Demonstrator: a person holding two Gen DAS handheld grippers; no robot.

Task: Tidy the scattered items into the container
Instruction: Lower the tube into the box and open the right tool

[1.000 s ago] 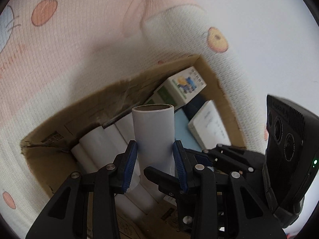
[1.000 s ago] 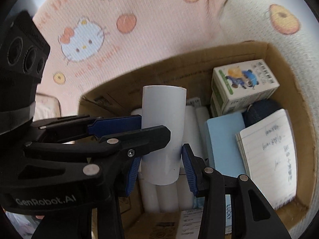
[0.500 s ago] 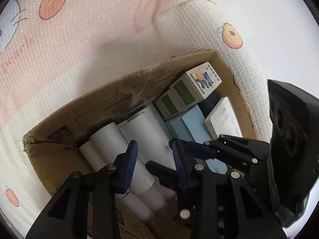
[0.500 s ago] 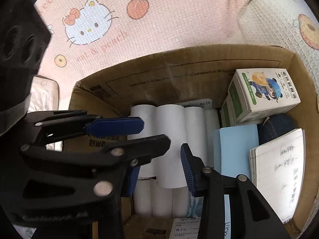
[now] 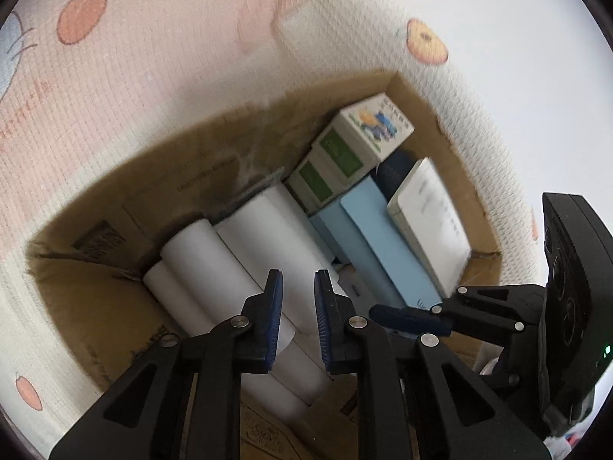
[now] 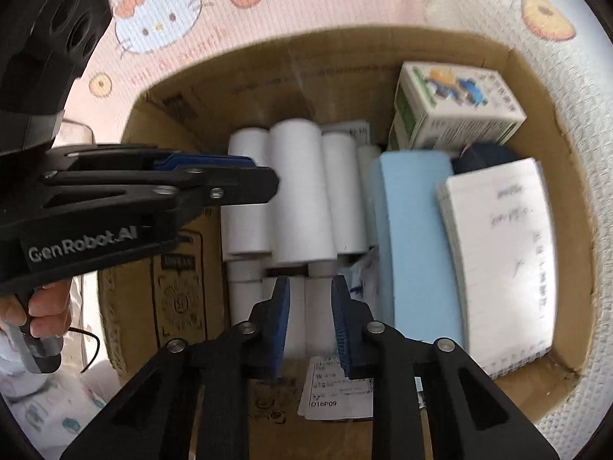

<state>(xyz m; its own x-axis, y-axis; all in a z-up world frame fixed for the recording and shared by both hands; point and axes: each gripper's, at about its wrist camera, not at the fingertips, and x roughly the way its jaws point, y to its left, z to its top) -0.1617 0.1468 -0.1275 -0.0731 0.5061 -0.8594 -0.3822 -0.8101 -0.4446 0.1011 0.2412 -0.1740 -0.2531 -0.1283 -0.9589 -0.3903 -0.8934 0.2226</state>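
Both tools have just closed on nothing: the left hand-held gripper [image 5: 298, 306] and right hand-held gripper [image 6: 309, 308] stand narrow and empty. The white cardboard tube [image 6: 298, 191] they carried now lies atop the other rolls inside the brown cardboard box [image 6: 402, 51]. That item counts as stowed. Clearance is tight: white notebook [image 6: 502, 257] and pale blue pad [image 6: 417, 237] crowd the right, box walls close around.

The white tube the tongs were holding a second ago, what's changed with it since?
Both tongs let go of the white tube; it now lies on the other tubes in the cardboard box. The left tongs and right tongs have just closed, empty. The cartons, blue pad and notebook stayed put.
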